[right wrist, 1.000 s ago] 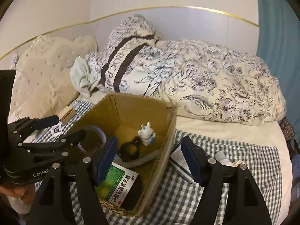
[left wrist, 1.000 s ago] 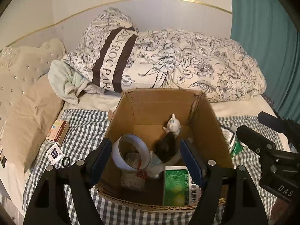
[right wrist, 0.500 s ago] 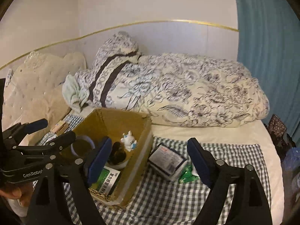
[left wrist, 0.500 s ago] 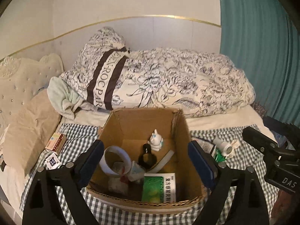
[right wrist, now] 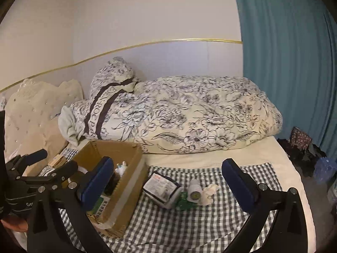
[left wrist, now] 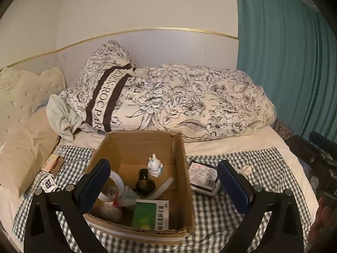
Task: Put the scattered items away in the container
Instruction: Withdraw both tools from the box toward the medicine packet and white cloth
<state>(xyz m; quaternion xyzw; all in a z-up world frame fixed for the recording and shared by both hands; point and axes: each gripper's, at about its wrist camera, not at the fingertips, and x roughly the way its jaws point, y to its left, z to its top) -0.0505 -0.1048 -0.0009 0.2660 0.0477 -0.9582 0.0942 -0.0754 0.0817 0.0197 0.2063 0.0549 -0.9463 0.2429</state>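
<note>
An open cardboard box (left wrist: pixel 181 158) stands on the checked cloth. Inside it are a white figurine (left wrist: pixel 154 165), a tape roll (left wrist: pixel 117 181), a black item (left wrist: pixel 144 183) and a green medicine box (left wrist: pixel 151 215). My left gripper (left wrist: pixel 164 163) hovers short of the box, its jaws opening with nothing gripped. Right of the box (right wrist: pixel 130 168) lie a dark-edged packet (right wrist: pixel 162 186), a white bottle (right wrist: pixel 194 191), a green wrapper (right wrist: pixel 183 202) and a small white lump (right wrist: pixel 209 191). My right gripper (right wrist: pixel 167 161) hangs above these, jaws opening and empty. Left of the box lie an orange-white carton (left wrist: pixel 52 163) and a sachet (left wrist: pixel 48 183).
A floral duvet (left wrist: pixel 189 105) and a striped pillow (left wrist: pixel 105 88) fill the back of the bed. A beige cushion (left wrist: pixel 23 151) and a tufted headboard (left wrist: pixel 23 97) are at the left. A teal curtain (right wrist: pixel 290 63) hangs right, with bags on the floor (right wrist: pixel 305 154) below.
Both grippers have drawn back and upward from the box, and both pairs of jaws have spread wider. The packet, bottle and wrapper right of the box have come into view.
</note>
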